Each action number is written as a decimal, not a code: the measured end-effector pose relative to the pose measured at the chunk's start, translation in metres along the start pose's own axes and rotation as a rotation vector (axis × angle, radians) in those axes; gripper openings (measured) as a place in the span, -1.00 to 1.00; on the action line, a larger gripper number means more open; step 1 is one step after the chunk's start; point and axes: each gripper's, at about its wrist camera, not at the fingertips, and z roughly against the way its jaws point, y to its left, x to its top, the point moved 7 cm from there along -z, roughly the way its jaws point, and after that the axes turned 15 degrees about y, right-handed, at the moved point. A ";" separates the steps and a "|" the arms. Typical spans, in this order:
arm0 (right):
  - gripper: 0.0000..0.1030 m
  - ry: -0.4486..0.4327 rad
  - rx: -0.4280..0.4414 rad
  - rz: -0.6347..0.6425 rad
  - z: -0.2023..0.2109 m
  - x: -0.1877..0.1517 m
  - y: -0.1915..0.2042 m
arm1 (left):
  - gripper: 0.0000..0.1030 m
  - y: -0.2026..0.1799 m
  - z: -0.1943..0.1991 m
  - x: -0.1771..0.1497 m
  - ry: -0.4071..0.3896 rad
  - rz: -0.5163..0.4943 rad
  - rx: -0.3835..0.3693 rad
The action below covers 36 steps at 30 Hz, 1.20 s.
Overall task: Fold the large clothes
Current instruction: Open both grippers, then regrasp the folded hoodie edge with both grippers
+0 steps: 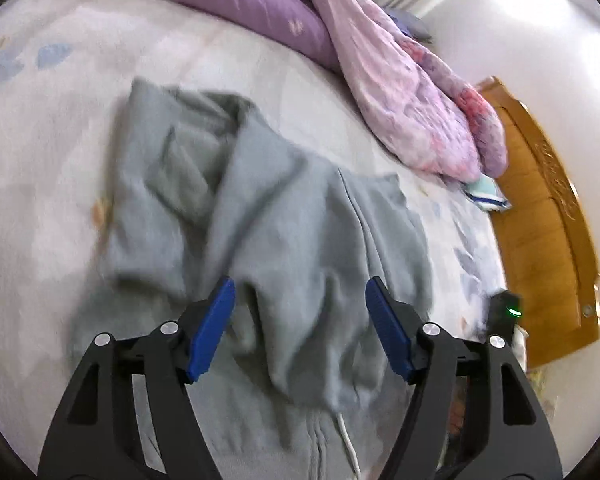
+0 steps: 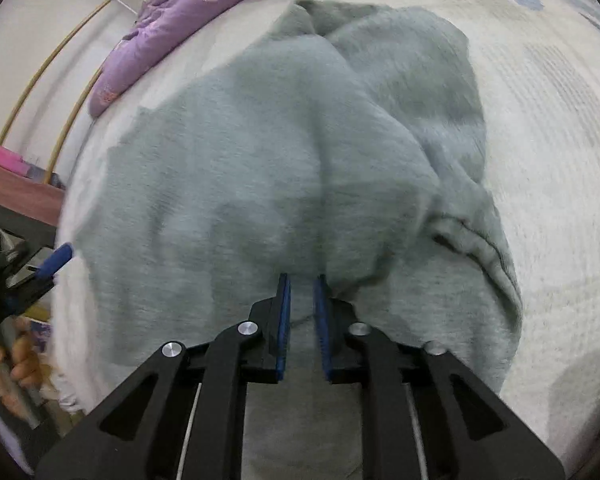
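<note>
A large grey-green hooded sweatshirt (image 1: 260, 216) lies crumpled on the bed, with a white drawstring (image 1: 350, 444) near its lower edge. My left gripper (image 1: 300, 300) is wide open just above the cloth, holding nothing. In the right wrist view the sweatshirt (image 2: 260, 152) fills the middle. My right gripper (image 2: 302, 284) has its blue pads nearly together with a fold of the grey cloth pinched between them, and the cloth is pulled up into a ridge. The left gripper shows at the left edge of the right wrist view (image 2: 56, 260), held in a hand.
A pale patterned bedsheet (image 1: 40, 140) covers the bed. A purple quilt (image 1: 260, 4) and a pink floral quilt (image 1: 400, 92) are bunched at the far side. A wooden headboard (image 1: 548, 216) stands at the right. A pink box (image 2: 16, 176) sits beside the bed.
</note>
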 end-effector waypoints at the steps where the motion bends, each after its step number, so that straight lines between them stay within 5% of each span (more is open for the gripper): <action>1: -0.70 -0.020 0.027 0.010 0.011 0.009 0.008 | 0.46 0.001 0.000 0.014 -0.015 -0.002 0.022; 2: -0.62 -0.046 0.038 0.021 0.020 0.018 0.012 | 0.46 0.002 -0.002 0.024 -0.021 -0.003 0.036; 4: -0.04 -0.099 0.038 0.028 0.040 0.041 0.018 | 0.46 0.007 -0.009 0.050 -0.027 0.025 0.046; 10: -0.01 -0.133 0.027 -0.069 0.045 0.129 0.009 | 0.46 0.026 -0.040 0.114 -0.016 0.142 0.055; 15: 0.00 -0.113 0.162 -0.197 0.025 0.188 -0.003 | 0.47 0.035 -0.068 0.155 0.024 0.144 0.159; 26: 0.08 -0.048 0.041 -0.266 -0.017 0.212 -0.020 | 0.54 0.048 -0.117 0.180 0.096 0.138 0.269; 28: -0.36 -0.070 0.020 -0.270 -0.016 0.211 -0.025 | 0.07 0.052 -0.116 0.181 0.086 0.149 0.307; 31: -0.66 -0.091 0.067 -0.246 -0.011 0.206 -0.026 | -0.62 0.058 -0.111 0.177 0.078 0.138 0.349; 36: -0.74 -0.175 0.087 -0.167 0.023 0.184 -0.002 | -0.74 0.035 -0.070 0.163 -0.030 0.103 0.299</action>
